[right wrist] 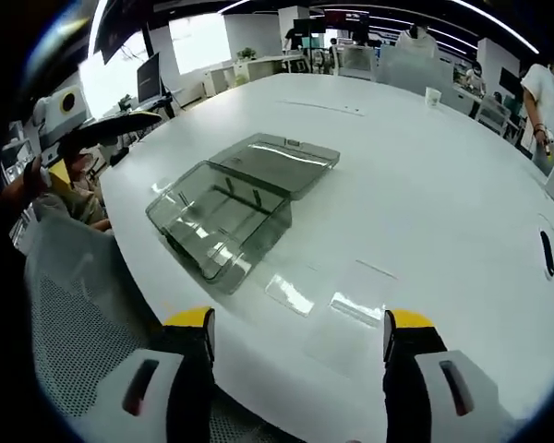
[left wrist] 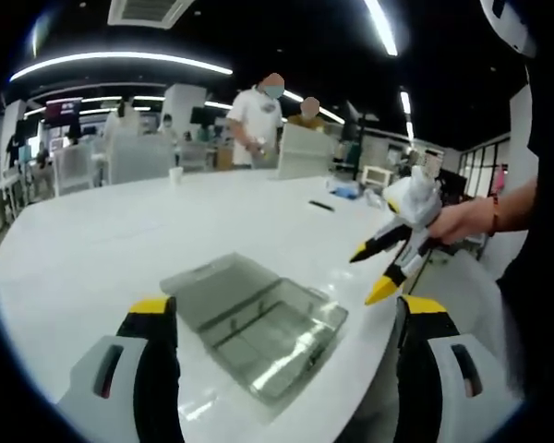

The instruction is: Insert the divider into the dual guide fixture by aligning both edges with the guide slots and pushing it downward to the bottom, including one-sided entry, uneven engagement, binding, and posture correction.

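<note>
A clear plastic box (left wrist: 258, 337) (right wrist: 217, 221) lies on the white table (left wrist: 120, 240) (right wrist: 425, 185), its hinged lid (left wrist: 217, 277) (right wrist: 277, 152) folded open flat beside it. Thin ribs show inside the tray. Clear flat pieces (right wrist: 355, 307) lie on the table between the box and my right gripper (right wrist: 300, 321), which is open and empty just short of them. My left gripper (left wrist: 286, 309) is open too, its yellow-tipped jaws framing the box from the table's edge. Each view shows the other gripper (left wrist: 374, 270) (right wrist: 92, 148) in a hand, off the table.
A black pen-like item (left wrist: 320, 205) (right wrist: 547, 251) and a white cup (left wrist: 175, 173) (right wrist: 431, 95) sit farther out on the table. A mesh chair (right wrist: 74, 351) stands by the near edge. People (left wrist: 258, 120) and chairs are at the far side.
</note>
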{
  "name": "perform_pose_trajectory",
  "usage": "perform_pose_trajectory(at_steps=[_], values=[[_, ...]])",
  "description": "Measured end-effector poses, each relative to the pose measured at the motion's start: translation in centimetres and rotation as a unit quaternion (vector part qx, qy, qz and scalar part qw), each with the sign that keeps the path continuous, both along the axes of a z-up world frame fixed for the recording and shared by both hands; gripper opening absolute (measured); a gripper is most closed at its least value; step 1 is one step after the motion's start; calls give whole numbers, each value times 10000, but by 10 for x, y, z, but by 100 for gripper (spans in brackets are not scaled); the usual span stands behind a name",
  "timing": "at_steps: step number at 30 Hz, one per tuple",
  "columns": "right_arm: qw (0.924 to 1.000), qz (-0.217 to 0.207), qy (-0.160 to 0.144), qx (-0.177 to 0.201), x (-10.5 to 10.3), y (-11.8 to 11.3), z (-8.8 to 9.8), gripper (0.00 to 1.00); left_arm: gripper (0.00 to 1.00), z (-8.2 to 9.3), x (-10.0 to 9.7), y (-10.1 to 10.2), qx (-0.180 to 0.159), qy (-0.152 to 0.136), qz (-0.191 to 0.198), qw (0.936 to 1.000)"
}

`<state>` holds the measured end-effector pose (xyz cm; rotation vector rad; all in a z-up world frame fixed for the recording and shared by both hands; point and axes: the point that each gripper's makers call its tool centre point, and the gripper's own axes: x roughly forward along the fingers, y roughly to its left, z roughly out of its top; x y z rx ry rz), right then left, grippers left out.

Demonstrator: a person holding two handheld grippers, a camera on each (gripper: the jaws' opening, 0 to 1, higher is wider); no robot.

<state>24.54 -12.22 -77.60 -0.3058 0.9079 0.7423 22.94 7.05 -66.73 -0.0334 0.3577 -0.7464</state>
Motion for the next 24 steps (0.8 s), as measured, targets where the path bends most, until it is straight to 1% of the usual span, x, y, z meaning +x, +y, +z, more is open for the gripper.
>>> perform_pose_trajectory(at_steps=[3,6,8,13,20,22,24], values=[[10000,-33,88,-9,-1,-2,-3,72,97,1,0,-2,14,-9,-21,10000],[9998,-123,154,-7,1,-5,-7,70,97,0,0,-5,29,39,-29,10000],[9996,-252,144,-66,4,-9,-11,69,97,-1,0,-6,33,66,-54,10000],[9989,-404,205,-100,5,-14,-18,66,97,-4,2,-7,68,120,-45,9999],[9979,-510,376,-157,4,-19,-27,63,96,-12,-7,-12,111,230,-185,9995],[9974,-544,429,-192,5,-21,-31,62,96,-11,-6,-13,44,262,-125,9996],[9965,-590,547,-219,4,-21,-33,61,96,-8,-6,-17,-17,216,-127,9997]])
